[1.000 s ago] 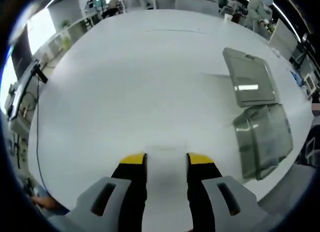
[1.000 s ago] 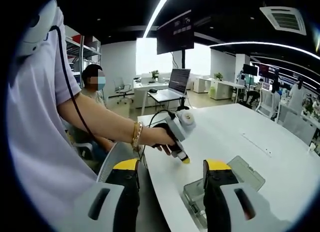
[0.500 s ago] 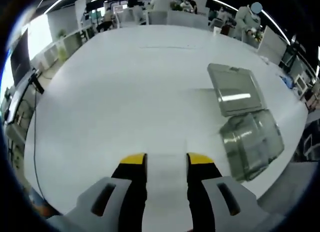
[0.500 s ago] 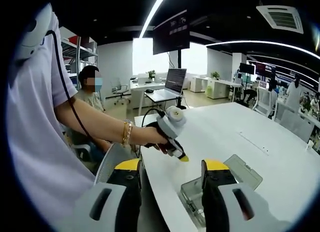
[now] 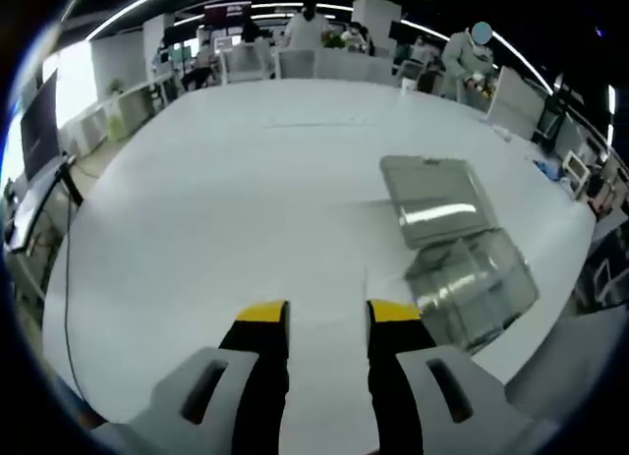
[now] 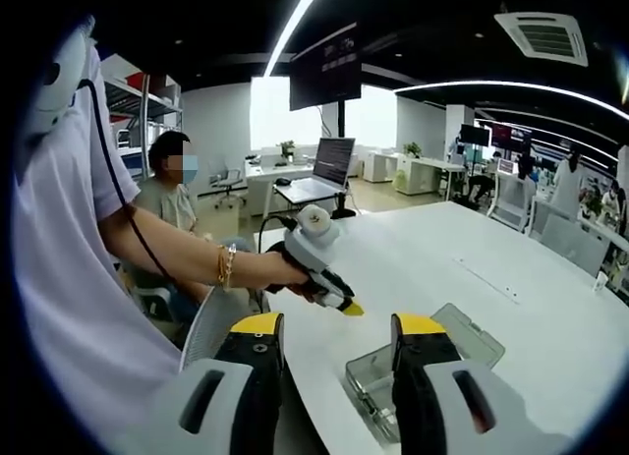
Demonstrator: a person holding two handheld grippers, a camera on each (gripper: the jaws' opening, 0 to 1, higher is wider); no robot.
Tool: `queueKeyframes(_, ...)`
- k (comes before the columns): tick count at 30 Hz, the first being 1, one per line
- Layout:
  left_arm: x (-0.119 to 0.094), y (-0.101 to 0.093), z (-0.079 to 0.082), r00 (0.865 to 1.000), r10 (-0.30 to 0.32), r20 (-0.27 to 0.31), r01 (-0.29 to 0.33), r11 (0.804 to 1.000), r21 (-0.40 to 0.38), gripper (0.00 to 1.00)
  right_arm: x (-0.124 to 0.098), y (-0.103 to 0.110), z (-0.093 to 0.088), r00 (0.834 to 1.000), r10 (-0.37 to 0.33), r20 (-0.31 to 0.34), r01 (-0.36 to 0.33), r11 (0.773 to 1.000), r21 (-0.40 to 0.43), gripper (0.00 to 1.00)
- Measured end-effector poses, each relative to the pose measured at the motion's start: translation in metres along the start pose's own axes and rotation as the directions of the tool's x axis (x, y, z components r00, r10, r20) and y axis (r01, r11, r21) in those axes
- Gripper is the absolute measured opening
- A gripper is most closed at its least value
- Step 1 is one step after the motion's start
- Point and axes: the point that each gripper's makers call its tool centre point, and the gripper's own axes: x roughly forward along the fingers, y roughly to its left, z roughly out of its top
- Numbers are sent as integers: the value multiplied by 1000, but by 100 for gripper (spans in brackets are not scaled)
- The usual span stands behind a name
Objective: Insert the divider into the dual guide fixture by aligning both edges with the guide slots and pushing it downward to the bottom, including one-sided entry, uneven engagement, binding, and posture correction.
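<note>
Left gripper view: open left gripper (image 5: 323, 315) has drifted nearer the fixture (image 5: 470, 288).

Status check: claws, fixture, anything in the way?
Left claw open, empty, above the white table. Right claw open, empty. Clear plastic fixture box untouched, flat grey-clear divider panel lying beside it. Nothing in the way.

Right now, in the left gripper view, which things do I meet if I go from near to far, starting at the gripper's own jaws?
left gripper, jaws apart with nothing between → bare white table → clear plastic fixture → grey flat divider lying beyond it → chairs and people at the far edge of the table.
</note>
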Motion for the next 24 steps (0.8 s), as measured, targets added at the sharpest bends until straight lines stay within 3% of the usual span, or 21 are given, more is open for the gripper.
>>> queueKeyframes(11, -21, -13, 21, 992, -45, 120, 37, 997, 64, 29, 2, -8, 11, 999, -50, 1, 50, 999, 9, 34)
queueKeyframes(24, -48, -55, 45, 965, -111, 237, 71, 983, 171, 29, -3, -21, 14, 994, -106, 19, 105, 993, 52, 25)
